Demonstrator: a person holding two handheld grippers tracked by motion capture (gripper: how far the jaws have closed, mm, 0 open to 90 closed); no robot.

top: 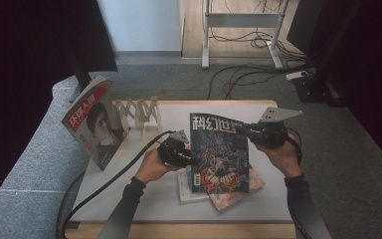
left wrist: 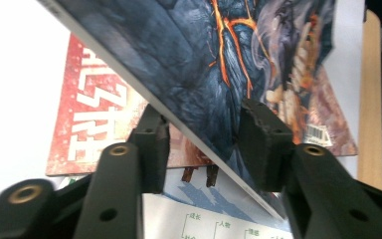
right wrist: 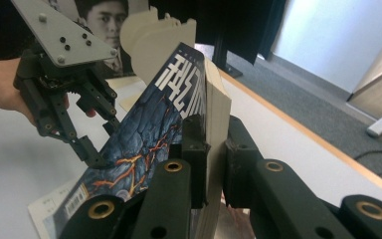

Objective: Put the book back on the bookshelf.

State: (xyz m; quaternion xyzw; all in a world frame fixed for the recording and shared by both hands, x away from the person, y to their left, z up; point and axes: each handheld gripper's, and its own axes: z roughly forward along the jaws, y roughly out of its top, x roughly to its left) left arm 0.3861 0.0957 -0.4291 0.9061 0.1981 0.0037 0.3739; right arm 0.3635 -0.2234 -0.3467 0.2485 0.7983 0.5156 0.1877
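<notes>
A dark magazine (top: 219,149) with orange-veined cover art is held up off the table, tilted. My right gripper (top: 241,128) is shut on its upper right edge; in the right gripper view the pads (right wrist: 194,144) pinch the thick page block (right wrist: 214,114). My left gripper (top: 191,159) sits at the magazine's left edge. In the left gripper view its jaws straddle the slanting cover (left wrist: 219,59) with a gap showing, so the left gripper (left wrist: 209,144) is open around it. The right gripper view shows the left gripper (right wrist: 104,139) with one finger in front of the cover.
Under the lifted magazine lies a small pile of others (top: 229,191), a red-covered one (left wrist: 94,119) among them. A magazine with a portrait cover (top: 94,127) leans on a pale wooden rack (top: 139,112) at the back left. The white table (top: 129,199) has a wooden front edge.
</notes>
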